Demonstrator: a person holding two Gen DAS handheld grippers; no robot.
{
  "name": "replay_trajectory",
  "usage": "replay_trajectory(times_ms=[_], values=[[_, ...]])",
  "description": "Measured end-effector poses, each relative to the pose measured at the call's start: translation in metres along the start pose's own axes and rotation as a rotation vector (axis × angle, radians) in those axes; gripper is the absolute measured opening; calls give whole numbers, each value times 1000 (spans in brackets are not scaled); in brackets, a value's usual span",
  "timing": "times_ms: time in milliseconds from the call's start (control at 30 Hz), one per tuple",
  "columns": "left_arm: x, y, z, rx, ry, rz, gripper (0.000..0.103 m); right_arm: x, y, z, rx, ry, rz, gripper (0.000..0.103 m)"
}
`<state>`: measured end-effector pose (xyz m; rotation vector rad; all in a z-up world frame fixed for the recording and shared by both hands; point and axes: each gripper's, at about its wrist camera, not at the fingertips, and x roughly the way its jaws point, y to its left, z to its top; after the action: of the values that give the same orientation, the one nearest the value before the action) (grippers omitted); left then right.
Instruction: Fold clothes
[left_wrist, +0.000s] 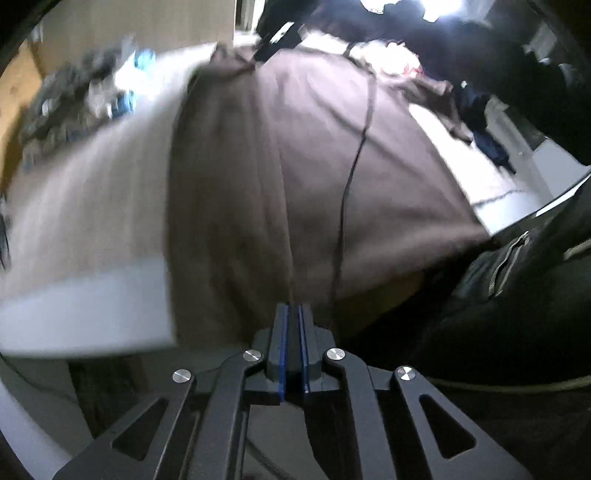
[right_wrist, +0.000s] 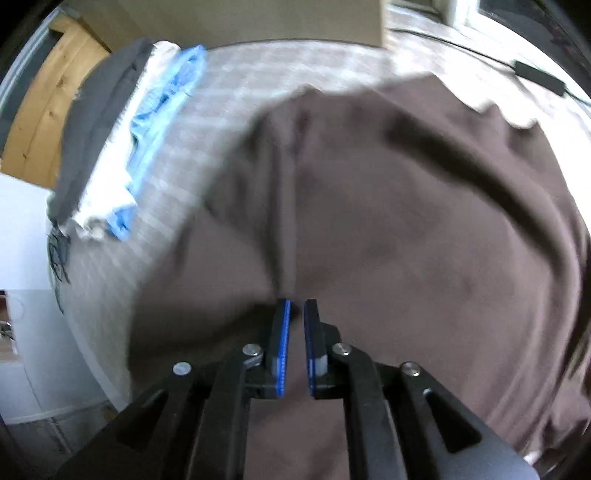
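Note:
A brown garment lies spread over a pale bed surface; it also fills the right wrist view. My left gripper is shut on the garment's near edge, the cloth stretching away from its fingertips. My right gripper is shut on a fold of the same garment, with a narrow gap between its blue pads. Both views are blurred by motion.
A pile of folded grey, white and blue clothes lies at the bed's left side, also seen in the left wrist view. A thin dark cord runs over the garment. A person in dark clothing stands at right. A black adapter lies far right.

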<state>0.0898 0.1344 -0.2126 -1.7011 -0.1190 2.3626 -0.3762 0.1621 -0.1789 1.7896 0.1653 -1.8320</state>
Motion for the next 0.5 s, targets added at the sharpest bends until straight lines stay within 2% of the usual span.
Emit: replay_trajectory(times_ms=[33,100,167,233,333,433,500], values=[[-3,6,-7,-51,-9,-2,8,-3,-4,-6,-3,-21,12,11],[-12,24,-18,-154,-33,35,8,-11,-7,-18,-18,-68,40,25],[-19,42,-26,-239,-57,85,7,-24,-5,-31,-57,-98,56,25],[-25,57,-26,-299,-97,93,7,-22,12,-41,-141,-136,105,25],[-21,65,-18,-326,-132,72,7,0,54,-54,-283,-119,130,25],[-7,66,-10,-320,-129,68,7,20,85,-66,-388,-64,95,25],[2,67,-4,-300,-119,71,7,29,89,-65,-417,-45,58,25]])
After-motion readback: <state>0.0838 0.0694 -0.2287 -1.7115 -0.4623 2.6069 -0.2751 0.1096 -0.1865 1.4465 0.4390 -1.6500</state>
